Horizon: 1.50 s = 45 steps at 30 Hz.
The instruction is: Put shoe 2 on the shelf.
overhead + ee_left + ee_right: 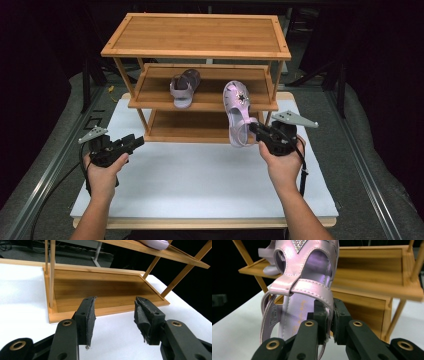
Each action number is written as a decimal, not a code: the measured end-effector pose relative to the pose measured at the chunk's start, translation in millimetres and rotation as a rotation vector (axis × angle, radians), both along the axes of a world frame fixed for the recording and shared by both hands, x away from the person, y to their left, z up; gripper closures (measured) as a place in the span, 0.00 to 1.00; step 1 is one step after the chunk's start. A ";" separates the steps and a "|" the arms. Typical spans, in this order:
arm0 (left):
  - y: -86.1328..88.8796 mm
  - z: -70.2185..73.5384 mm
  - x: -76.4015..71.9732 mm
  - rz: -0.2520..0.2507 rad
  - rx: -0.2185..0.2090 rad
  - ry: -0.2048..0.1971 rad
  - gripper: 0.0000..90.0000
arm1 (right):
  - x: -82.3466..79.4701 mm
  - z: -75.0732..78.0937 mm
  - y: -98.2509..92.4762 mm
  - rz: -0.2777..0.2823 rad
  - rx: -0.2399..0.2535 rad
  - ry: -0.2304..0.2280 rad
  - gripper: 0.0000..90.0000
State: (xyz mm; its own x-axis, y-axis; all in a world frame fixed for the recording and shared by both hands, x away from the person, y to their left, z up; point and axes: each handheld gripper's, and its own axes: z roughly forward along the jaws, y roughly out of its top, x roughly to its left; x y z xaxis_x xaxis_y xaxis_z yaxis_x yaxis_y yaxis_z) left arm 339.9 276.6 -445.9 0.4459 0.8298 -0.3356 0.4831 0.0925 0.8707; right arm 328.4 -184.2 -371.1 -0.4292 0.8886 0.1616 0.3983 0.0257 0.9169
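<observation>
across the white table top (200, 185) stood a three-tier bamboo shoe rack (197, 35), its flat top shelf bare, its bottom tray resting on the white surface. on the middle shelf sat a lilac child's sandal (183, 86), toe toward the person. its mate, a second glossy lilac sandal with a glittery star on the toe (237, 112), hung in the air just in front of the rack's right side, level with the middle and lower shelves, toe tilted up toward the middle shelf.

the right gripper (256, 131) had its jaws nearly shut on that star sandal's heel strap, the pads pinching the thin band where it crossed behind the heel (312, 291). the left gripper (136, 141) hovered low near the rack's left corner, jaws well apart with nothing between them, the lower tray visible past its pads (90, 315).

the sandal looked light, and its sole seemed fairly stiff while the straps appeared soft and pliable, so held by the strap alone it would likely swing and droop. the shiny finish could slip in the pads. a firmer hold would probably be across the sole's edge or the heel cup.
</observation>
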 end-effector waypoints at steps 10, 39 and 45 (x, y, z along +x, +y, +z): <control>2.3 0.3 0.5 -0.002 -0.010 0.000 0.57 | 50.0 19.4 26.1 -0.065 -0.020 0.024 0.92; 8.4 0.3 1.8 -0.004 -0.041 0.003 0.57 | 137.6 22.8 68.6 -0.231 -0.052 0.095 0.91; 11.1 -1.7 3.2 -0.001 -0.047 0.008 0.57 | 146.2 17.6 67.3 -0.233 -0.009 0.089 0.90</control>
State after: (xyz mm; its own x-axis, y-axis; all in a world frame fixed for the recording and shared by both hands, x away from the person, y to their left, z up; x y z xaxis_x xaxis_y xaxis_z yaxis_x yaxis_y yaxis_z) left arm 343.2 287.6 -447.6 0.4438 0.8126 -0.3779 0.4905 0.1327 0.8613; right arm 474.6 -116.9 -353.5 -0.1974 0.9635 0.1810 0.4735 -0.0680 0.8782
